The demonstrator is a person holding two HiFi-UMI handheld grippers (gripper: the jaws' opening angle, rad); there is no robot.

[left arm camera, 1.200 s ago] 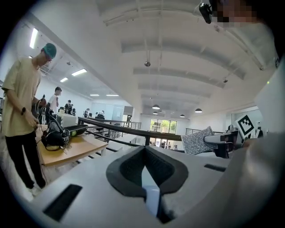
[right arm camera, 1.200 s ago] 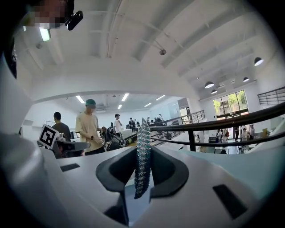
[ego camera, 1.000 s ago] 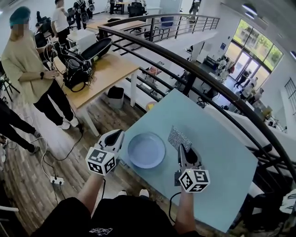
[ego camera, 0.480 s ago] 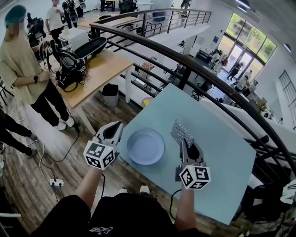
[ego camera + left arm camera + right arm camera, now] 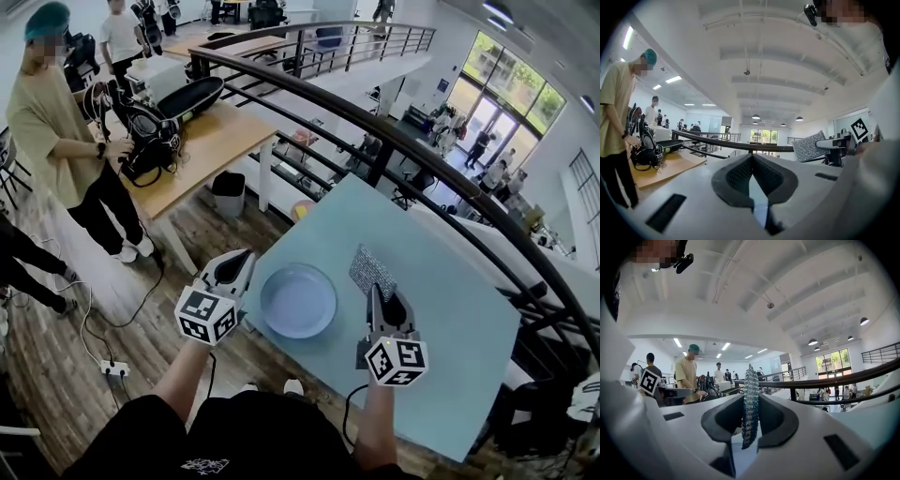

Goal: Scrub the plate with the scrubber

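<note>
Right tongs (image 5: 374, 292) clenched on one edge of the grey mesh rectangular scrubber (image 5: 370, 271); it sat edge-on and upright between the jaws in the right gripper view. Scrubber was just right of the round pale-blue plate (image 5: 298, 301), not touching it. Plate lay flat on the light-blue surface (image 5: 450, 323) between both grippers. Left tongs (image 5: 232, 270) were closed on nothing, at the plate's left rim. Versus 0.5 s and 1.0 s ago: same layout, no real move.

One plate (image 5: 298, 300), one scrubber (image 5: 370, 270), two tongs, left tongs (image 5: 242, 262) and right tongs (image 5: 375, 292), and perhaps four bystanders (image 5: 56, 122) nearby.
</note>
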